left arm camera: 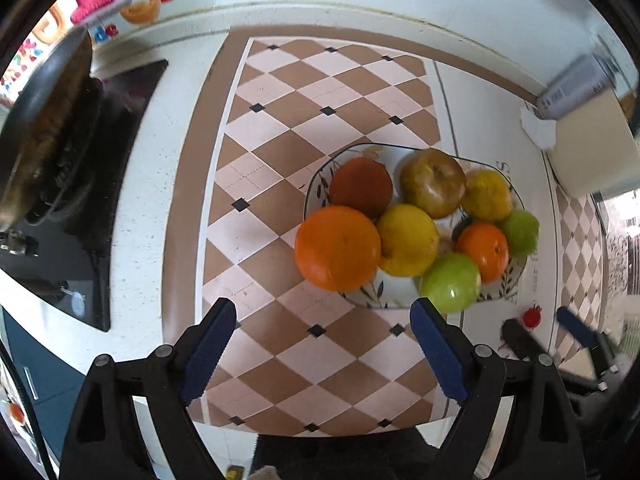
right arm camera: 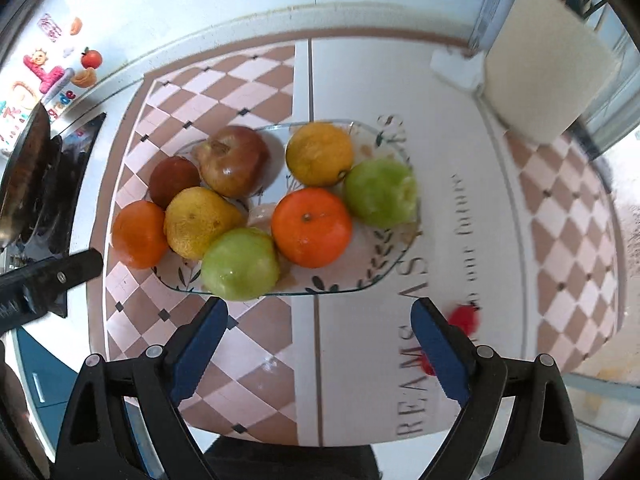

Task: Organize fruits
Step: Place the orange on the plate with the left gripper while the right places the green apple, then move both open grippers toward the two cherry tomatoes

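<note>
Glass plate [right arm camera: 394,268] with a leaf print, loaded with eight fruits and sitting across the seam between the checkered mat [left arm camera: 280,240] and the white lettered mat [right arm camera: 460,240]. Heaped together: big orange [left arm camera: 338,248], yellow lemon [left arm camera: 408,240], brownish apple [left arm camera: 433,188], dark red fruit [left arm camera: 360,188], yellow citrus [left arm camera: 486,196], small orange [right arm camera: 312,227], two green apples [right arm camera: 240,264] [right arm camera: 380,194]. Seemingly nothing sorted yet; all fruit still mixed on the plate, so the whole job left, by the look of it. Left gripper [left arm camera: 324,344] spread wide, holding nothing, poised just short of the plate's near rim. Right gripper [right arm camera: 318,340] likewise wide apart and empty, near the closest green apple. Plenty of bare mat to the left and in front for setting fruit down; stove [left arm camera: 80,200] and pan [left arm camera: 36,120] crowding the far left, a pale container [right arm camera: 548,68] at the right rear, counter edge close below.
</note>
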Demonstrator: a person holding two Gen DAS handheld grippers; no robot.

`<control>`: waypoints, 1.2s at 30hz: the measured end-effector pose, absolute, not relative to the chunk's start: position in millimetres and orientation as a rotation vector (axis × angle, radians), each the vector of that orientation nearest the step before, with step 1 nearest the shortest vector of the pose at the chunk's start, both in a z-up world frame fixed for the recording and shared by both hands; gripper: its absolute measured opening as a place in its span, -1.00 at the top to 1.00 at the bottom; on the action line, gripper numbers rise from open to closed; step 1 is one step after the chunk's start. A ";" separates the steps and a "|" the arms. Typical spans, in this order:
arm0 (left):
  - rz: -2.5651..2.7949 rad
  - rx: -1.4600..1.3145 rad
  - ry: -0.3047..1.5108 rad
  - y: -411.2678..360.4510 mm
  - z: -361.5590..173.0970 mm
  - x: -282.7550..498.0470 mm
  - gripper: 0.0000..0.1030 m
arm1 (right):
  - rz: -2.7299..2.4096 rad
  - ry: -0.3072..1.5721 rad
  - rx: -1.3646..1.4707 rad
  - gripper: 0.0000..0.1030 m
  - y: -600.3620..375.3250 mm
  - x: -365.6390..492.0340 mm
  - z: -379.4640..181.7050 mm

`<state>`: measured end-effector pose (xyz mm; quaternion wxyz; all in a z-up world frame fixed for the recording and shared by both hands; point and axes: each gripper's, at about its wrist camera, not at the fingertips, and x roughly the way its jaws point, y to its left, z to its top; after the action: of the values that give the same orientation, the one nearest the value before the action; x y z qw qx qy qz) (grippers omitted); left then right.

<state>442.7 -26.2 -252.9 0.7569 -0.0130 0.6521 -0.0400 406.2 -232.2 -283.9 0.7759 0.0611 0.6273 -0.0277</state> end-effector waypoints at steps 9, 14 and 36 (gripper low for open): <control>-0.094 -0.009 1.287 -34.7 -204.9 394.3 -0.73 | -0.055 1.261 0.099 -0.84 -240.2 362.3 -223.9; -0.102 -0.011 1.219 -37.0 -177.0 369.1 -0.73 | -0.051 1.203 0.104 -0.85 -243.9 337.7 -188.9; -0.146 0.043 1.045 -38.7 -108.9 302.6 -0.73 | -0.023 1.050 0.230 -0.85 -239.4 262.2 -108.5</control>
<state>302.6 -38.7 -108.9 0.8638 0.0204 0.4985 -0.0696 262.2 -239.4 -108.5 0.8588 0.1096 0.5003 -0.0109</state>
